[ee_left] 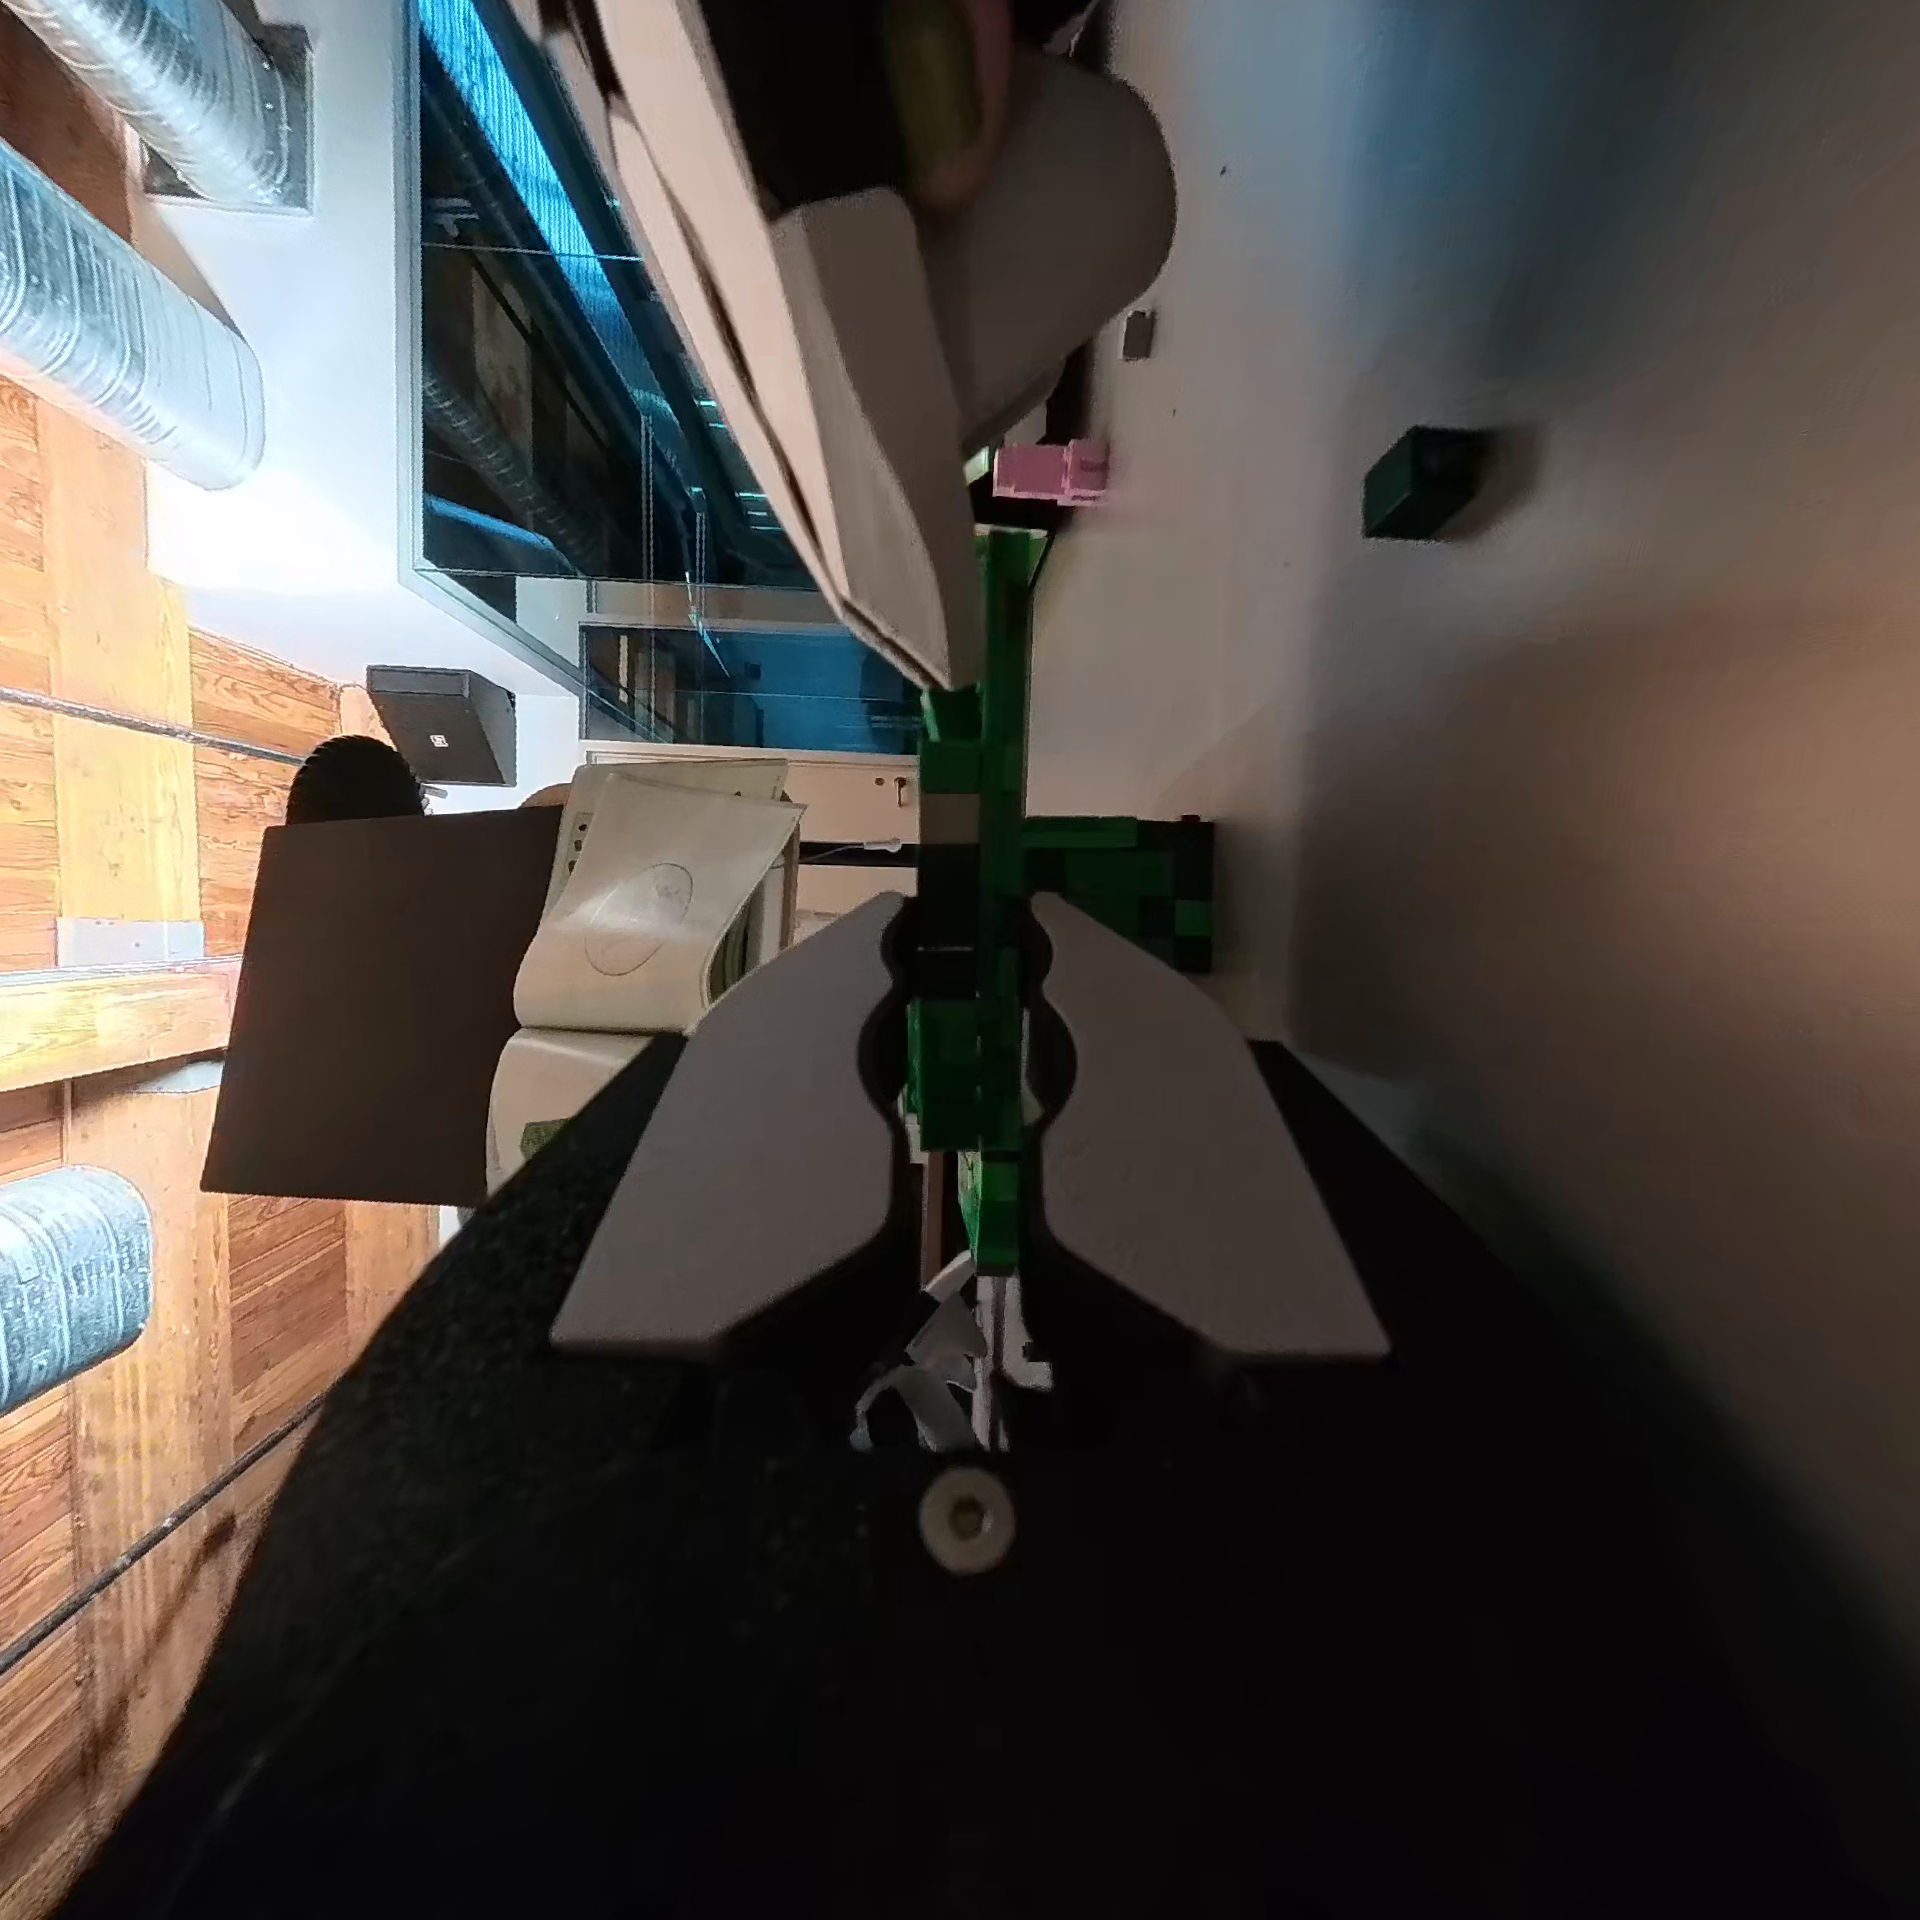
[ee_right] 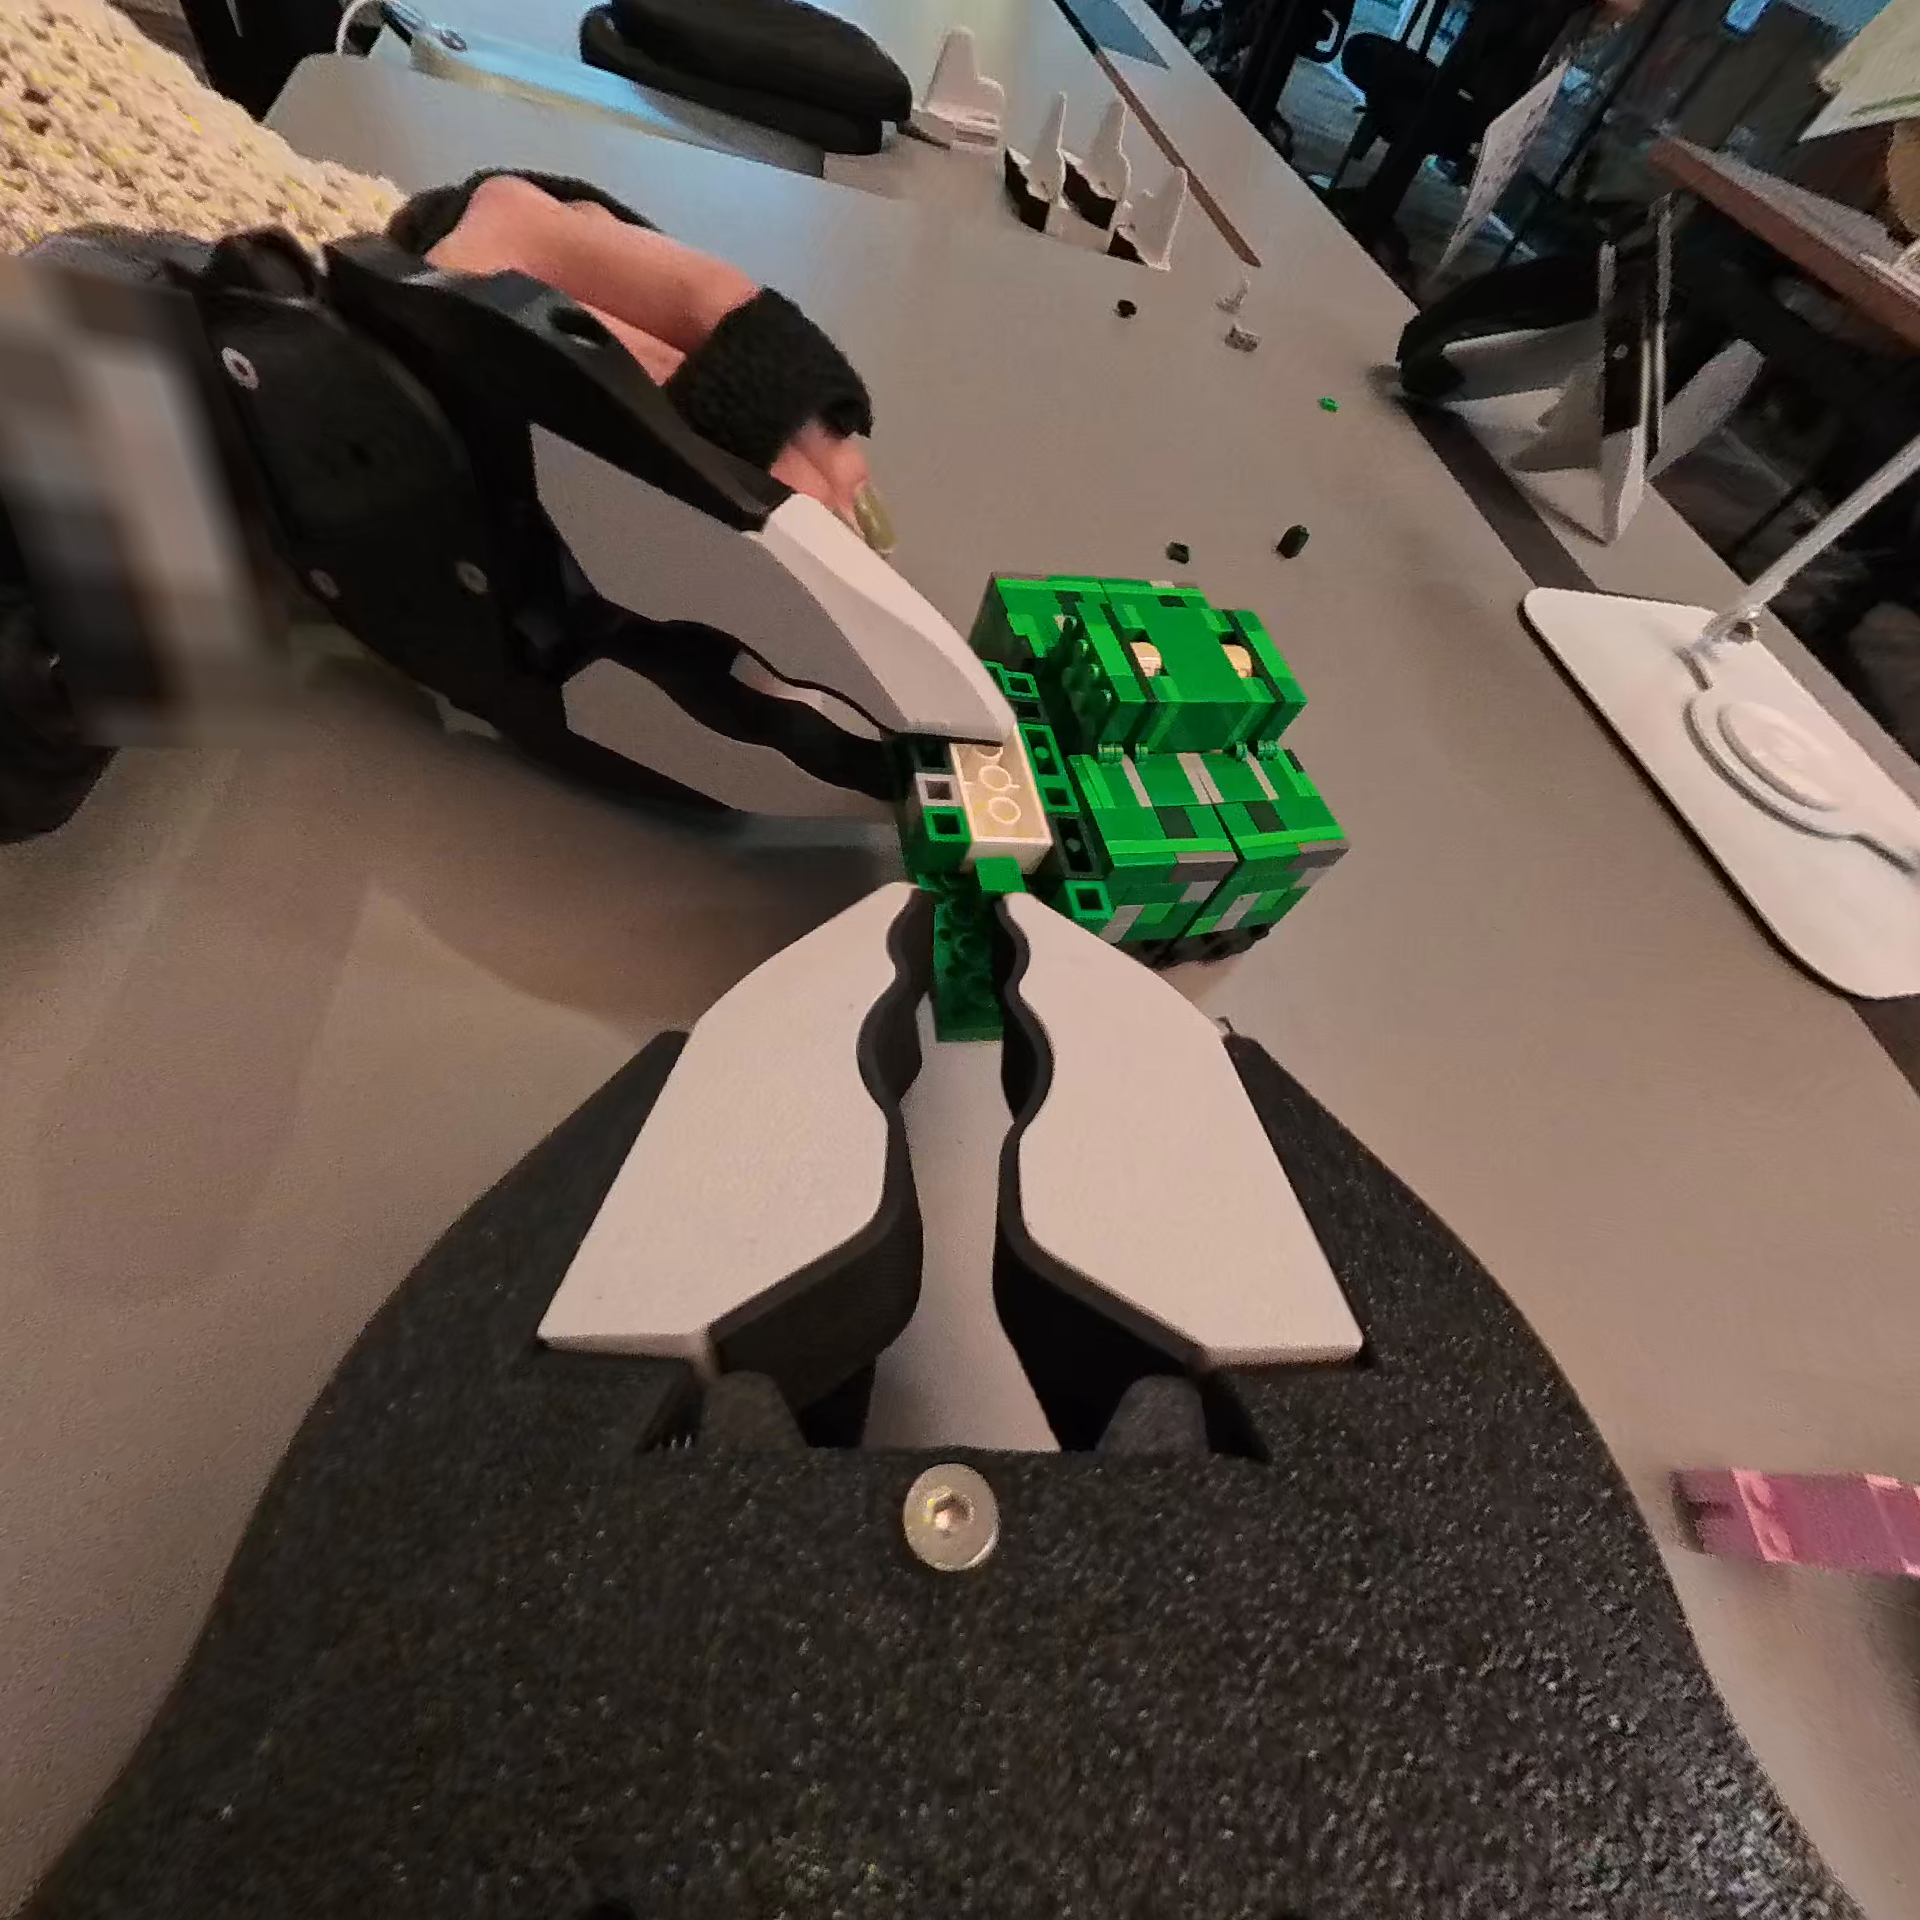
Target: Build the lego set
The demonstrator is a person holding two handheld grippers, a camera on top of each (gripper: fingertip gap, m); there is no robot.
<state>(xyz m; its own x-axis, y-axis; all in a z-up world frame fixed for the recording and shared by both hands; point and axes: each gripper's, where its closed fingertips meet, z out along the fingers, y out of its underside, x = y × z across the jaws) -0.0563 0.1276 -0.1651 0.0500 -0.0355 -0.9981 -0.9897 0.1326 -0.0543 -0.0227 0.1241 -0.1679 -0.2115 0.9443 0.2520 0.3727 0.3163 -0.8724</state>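
Left gripper (ee_left: 966, 914): clenched on the green lego model (ee_right: 1153, 769), rolled sideways; a gloved hand (ee_right: 665, 312) holds it
Right gripper (ee_right: 951, 914): clamped on a green plate (ee_right: 966, 971) at the model's near edge
Model: on the grey table (ee_right: 1351, 1195)
Pink brick (ee_right: 1808, 1527): apart, at right
Writing: printed marks on booklet (ee_left: 665, 904), too blurred to make out
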